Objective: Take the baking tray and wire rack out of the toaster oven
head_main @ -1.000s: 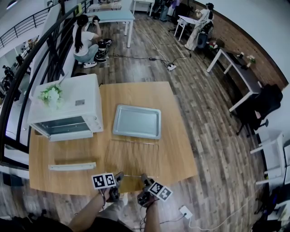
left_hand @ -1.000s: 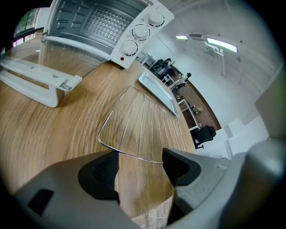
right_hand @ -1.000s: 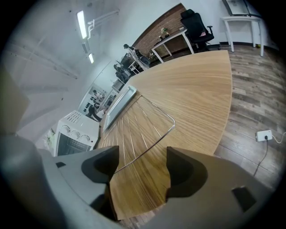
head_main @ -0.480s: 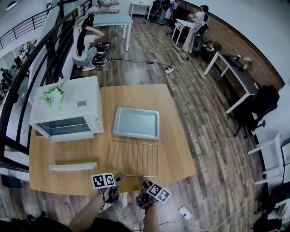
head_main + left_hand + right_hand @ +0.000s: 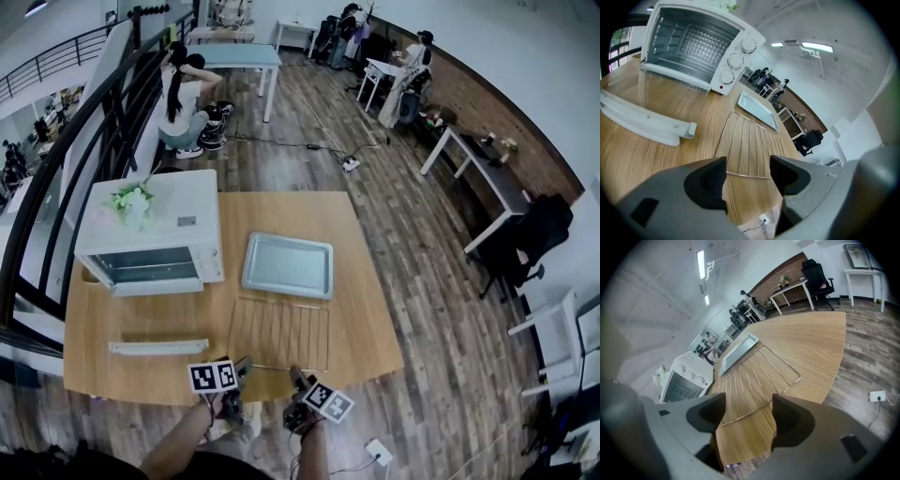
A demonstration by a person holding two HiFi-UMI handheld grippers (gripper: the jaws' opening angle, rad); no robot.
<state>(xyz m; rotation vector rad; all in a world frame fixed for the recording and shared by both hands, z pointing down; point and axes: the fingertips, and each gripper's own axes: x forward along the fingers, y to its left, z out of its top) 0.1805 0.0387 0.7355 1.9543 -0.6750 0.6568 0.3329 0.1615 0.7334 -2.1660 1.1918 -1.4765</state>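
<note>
The white toaster oven (image 5: pixel 155 239) stands open and empty at the table's back left; its inside (image 5: pixel 689 44) shows bare. The grey baking tray (image 5: pixel 288 265) lies flat on the wooden table to the oven's right. In front of the tray lies the wire rack (image 5: pixel 279 334), also seen flat on the wood as rack (image 5: pixel 750 147) and rack (image 5: pixel 754 378). My left gripper (image 5: pixel 232 389) and right gripper (image 5: pixel 298 398) hover at the table's near edge, just short of the rack. Both are open and hold nothing: left gripper (image 5: pixel 747 176), right gripper (image 5: pixel 749 416).
A white bar-shaped part (image 5: pixel 157 347) lies on the table in front of the oven, part (image 5: pixel 644 124). White flowers (image 5: pixel 131 200) sit on the oven top. A railing (image 5: pixel 56 187) runs along the left. People, desks and chairs stand farther back. A power strip (image 5: pixel 378 452) lies on the floor.
The head view has shifted, so the table and oven sit slightly lower and to the right in the picture. Both grippers stay at the near edge, open. Tray and rack have not moved.
</note>
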